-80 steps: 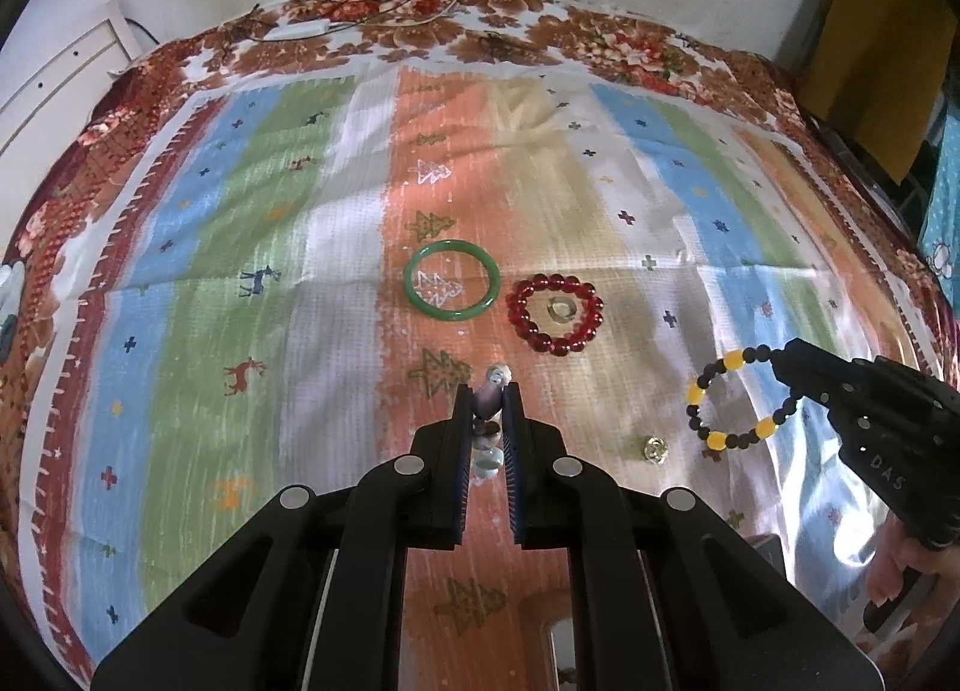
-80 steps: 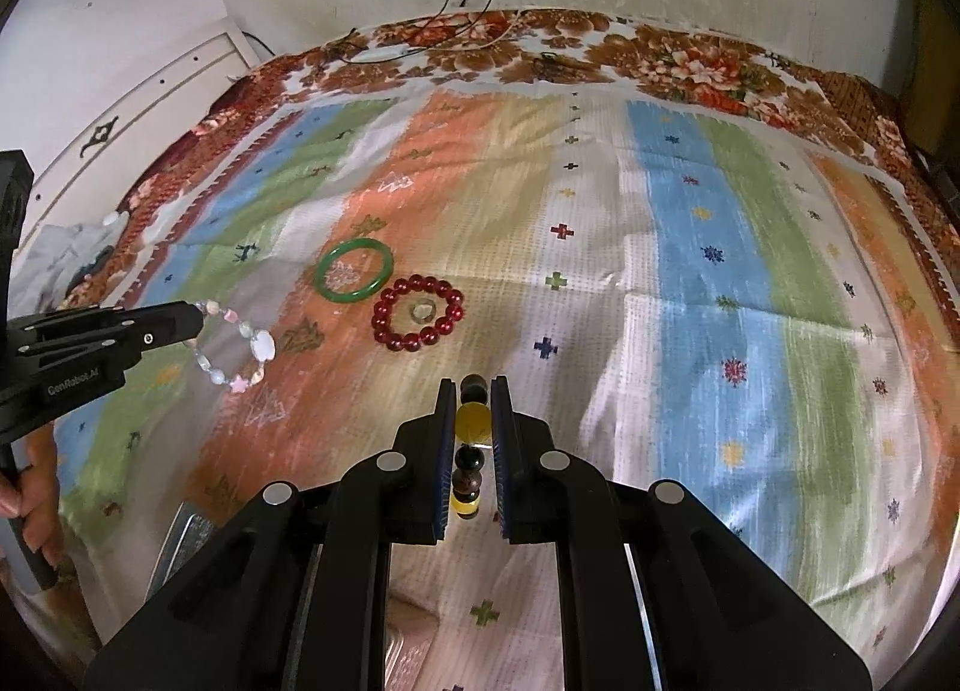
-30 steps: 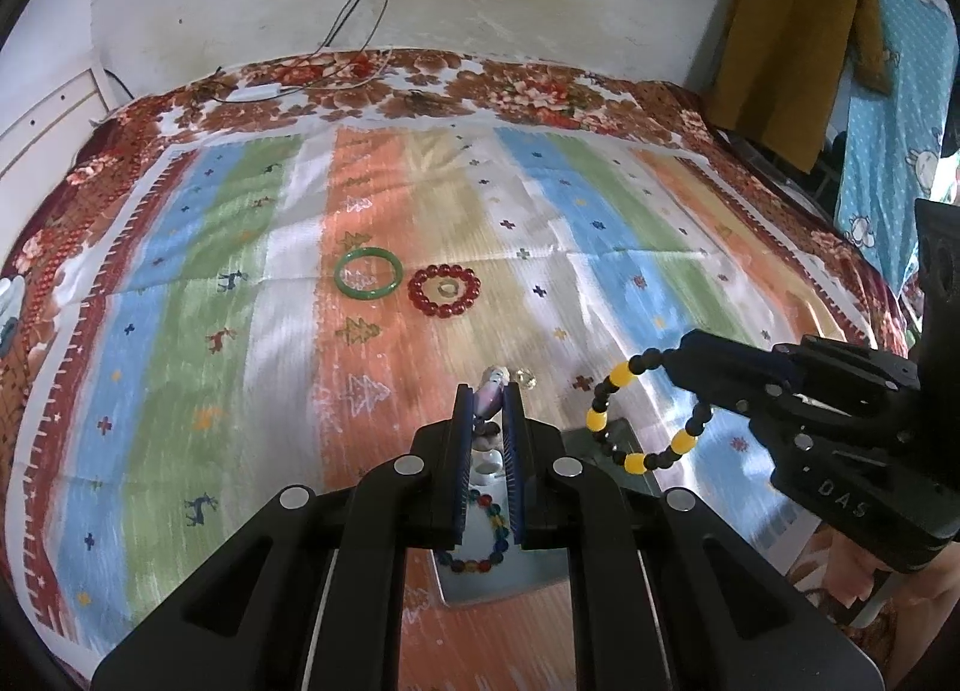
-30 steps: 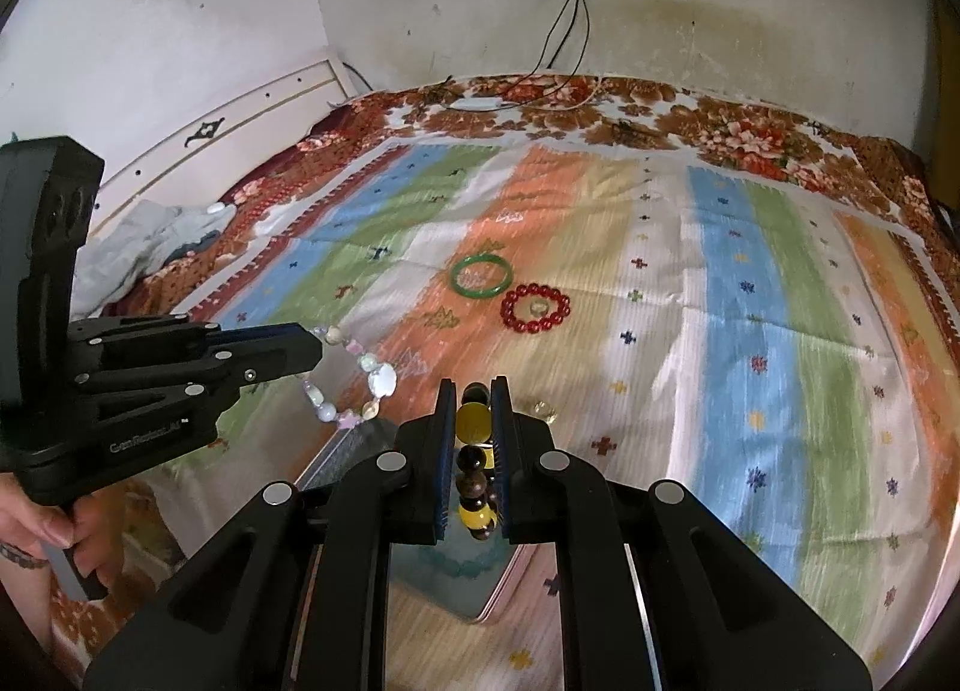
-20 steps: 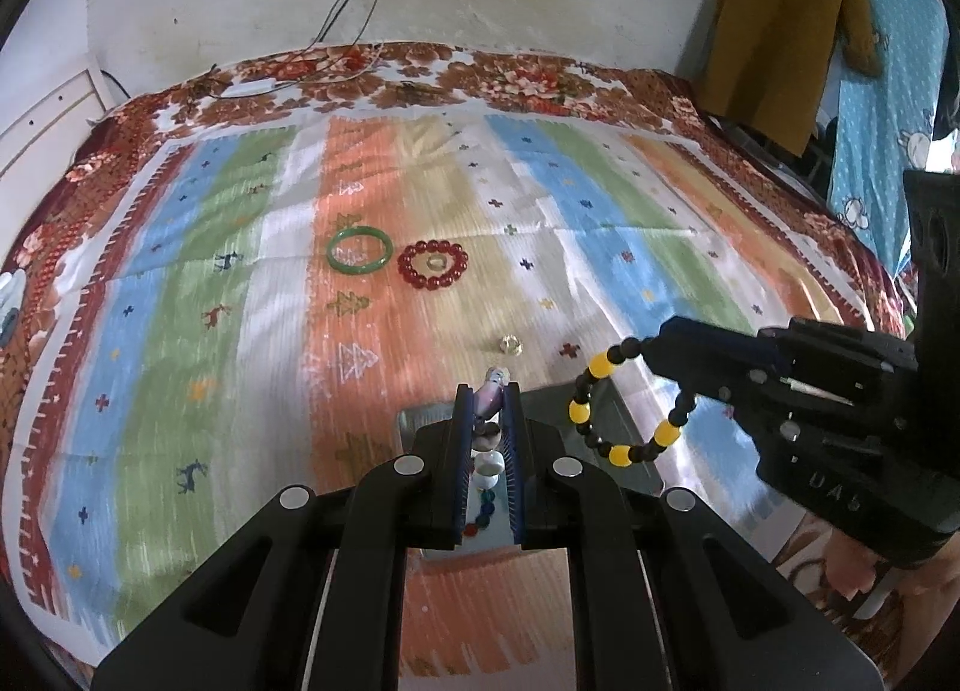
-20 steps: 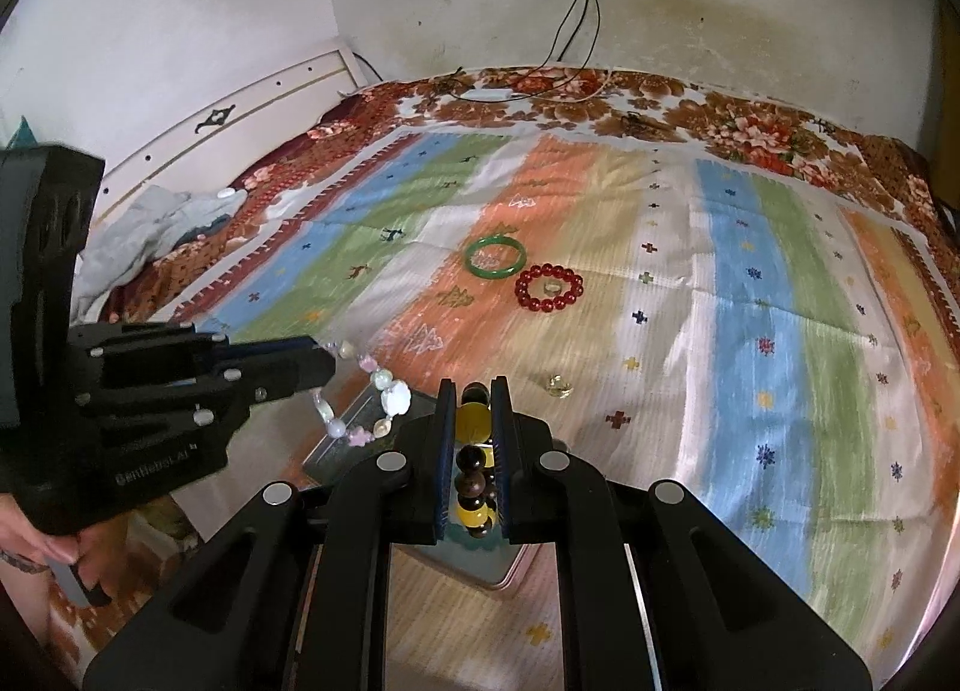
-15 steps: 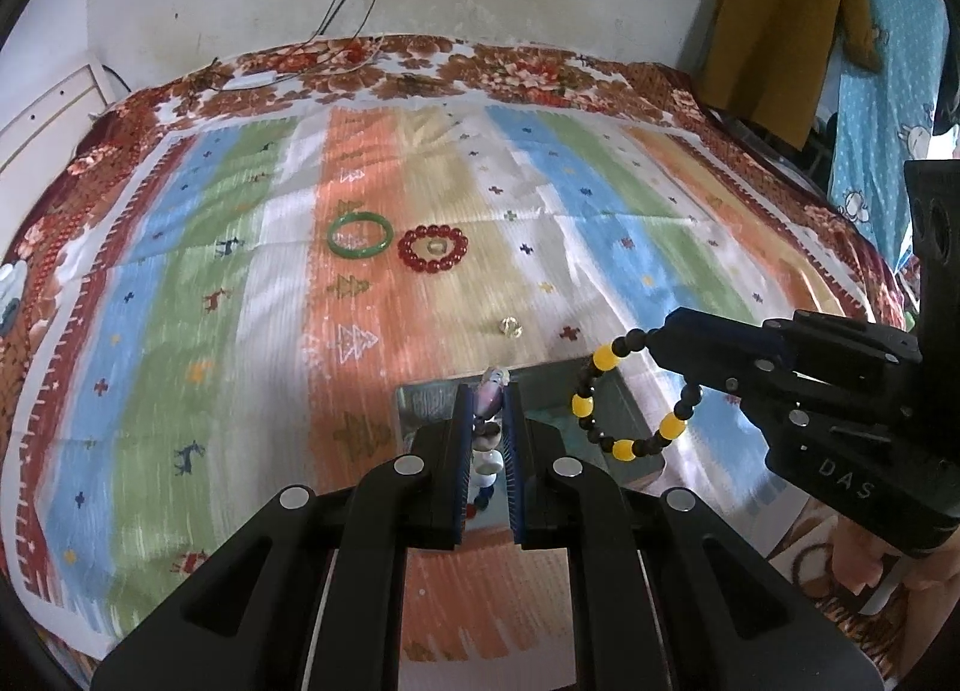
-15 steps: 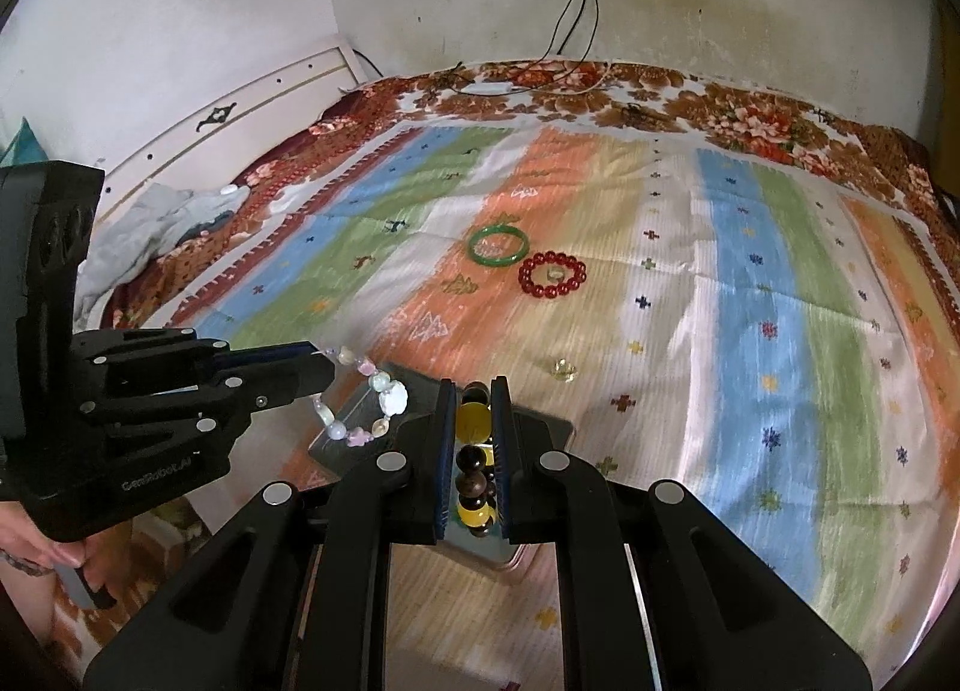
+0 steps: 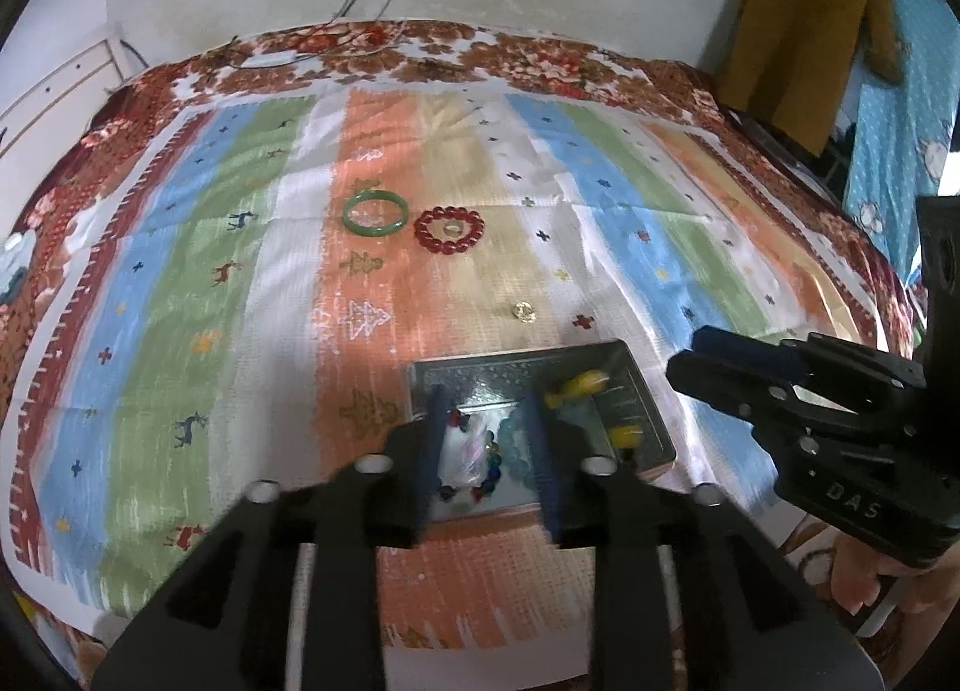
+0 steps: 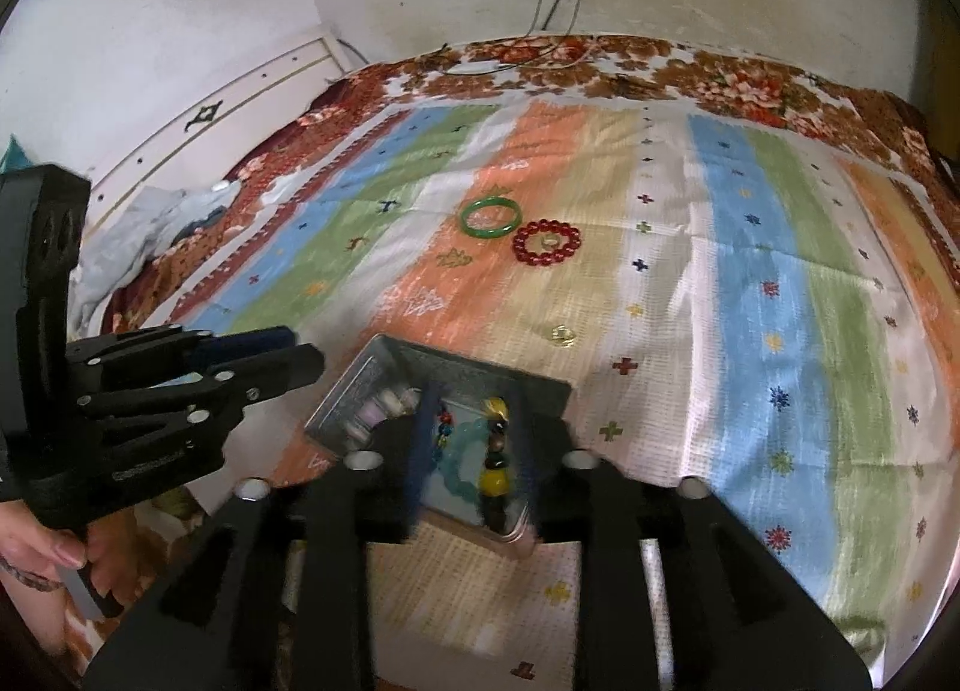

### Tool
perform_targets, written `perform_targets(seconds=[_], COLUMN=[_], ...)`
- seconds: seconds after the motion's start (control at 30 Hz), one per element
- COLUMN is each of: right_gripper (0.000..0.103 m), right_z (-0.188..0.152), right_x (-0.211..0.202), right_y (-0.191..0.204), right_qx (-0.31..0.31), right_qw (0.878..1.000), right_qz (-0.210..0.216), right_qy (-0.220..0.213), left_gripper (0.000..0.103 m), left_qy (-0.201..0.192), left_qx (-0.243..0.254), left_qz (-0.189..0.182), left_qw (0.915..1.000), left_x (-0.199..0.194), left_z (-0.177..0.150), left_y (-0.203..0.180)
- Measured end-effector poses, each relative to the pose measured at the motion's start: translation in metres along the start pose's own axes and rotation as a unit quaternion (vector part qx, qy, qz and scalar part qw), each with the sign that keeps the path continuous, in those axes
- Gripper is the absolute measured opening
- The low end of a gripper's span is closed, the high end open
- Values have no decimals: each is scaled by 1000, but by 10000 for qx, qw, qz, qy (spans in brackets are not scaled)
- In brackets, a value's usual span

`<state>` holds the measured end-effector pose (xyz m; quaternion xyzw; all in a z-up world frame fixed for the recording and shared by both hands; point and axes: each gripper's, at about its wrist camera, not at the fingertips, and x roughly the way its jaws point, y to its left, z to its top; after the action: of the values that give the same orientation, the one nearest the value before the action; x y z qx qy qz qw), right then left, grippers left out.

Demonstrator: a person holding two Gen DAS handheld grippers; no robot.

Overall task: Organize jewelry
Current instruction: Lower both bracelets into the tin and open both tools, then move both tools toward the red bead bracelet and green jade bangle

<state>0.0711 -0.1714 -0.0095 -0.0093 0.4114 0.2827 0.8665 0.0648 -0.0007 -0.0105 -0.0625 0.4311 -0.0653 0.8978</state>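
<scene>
Both of my hand-held grippers hang over the metal tin point(image 9: 624, 358), and their jaws are opening to let go. My left hand-held gripper point(image 9: 487, 445) has the pale bead bracelet point(image 9: 465, 454) blurred between its parting fingers, dropping onto the coloured beads already in the tin; I judge it no longer pinched. My right hand-held gripper point(image 10: 471, 451) is doing the same with the black and yellow bead bracelet point(image 10: 495, 466), which hangs loose between its fingers over the tin's near side, beside a light blue bracelet point(image 10: 462, 466). I keep both tilted down over the tin so each piece falls inside rather than on the bed point(image 9: 606, 199).

Beyond the tin, well apart from it, a green bangle point(image 9: 375, 212) and a red bead bracelet point(image 9: 450, 230) lie just beside each other on the striped sheet, with a small ring point(image 9: 450, 228) inside the red loop. Another small ring point(image 9: 524, 310) sits near the tin's far edge. I take those to be what is left to collect.
</scene>
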Motion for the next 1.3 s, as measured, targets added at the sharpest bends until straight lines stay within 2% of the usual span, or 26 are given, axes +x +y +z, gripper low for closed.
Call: perform_targets(seconds=[0.13,0.3,0.37,0.47,0.57,0.7,0.8,0.87,0.97,1.3], right_gripper=[33,41,44,47,48,52,52,52,52,52], right_z=[1,2,3,5,8,13,20,23,28,48], right_x=[2,6,7,8,11,17,24,28,31,54], right_y=[-4,-9,-11,-15,-19,-24,-28,-35,-37,-48], right_qx=[59,97,114,135,157,181,172,349,248,272], right_qw=[10000,9999,9998,9996,9995,9995,9995,9993,9990,9986], right_qz=[-66,-132,-163,-235,-268,-262,-277,-140,-369,-443], right_qy=[4,26,13,-24,-40,-39,14,55,26,97], left_gripper=[33,45,45,50,59,67,71,74,76,83], left_qy=[-13,-5,-23,-57,-45,-106,-91,-109,-84,-106], left_qx=[-71,-168,-220,-356,-422,-325,-354,-331,-277,-329], left_qz=[119,194,161,332,456,678,606,672,841,967], left_qw=[9999,9997,9996,9988,9981,9971,9975,9971,9960,9947], left_x=[1,2,3,7,10,12,17,20,28,46], left_z=[1,3,6,11,16,22,31,36,41,67], left_y=[7,13,17,28,36,37,40,42,46,58])
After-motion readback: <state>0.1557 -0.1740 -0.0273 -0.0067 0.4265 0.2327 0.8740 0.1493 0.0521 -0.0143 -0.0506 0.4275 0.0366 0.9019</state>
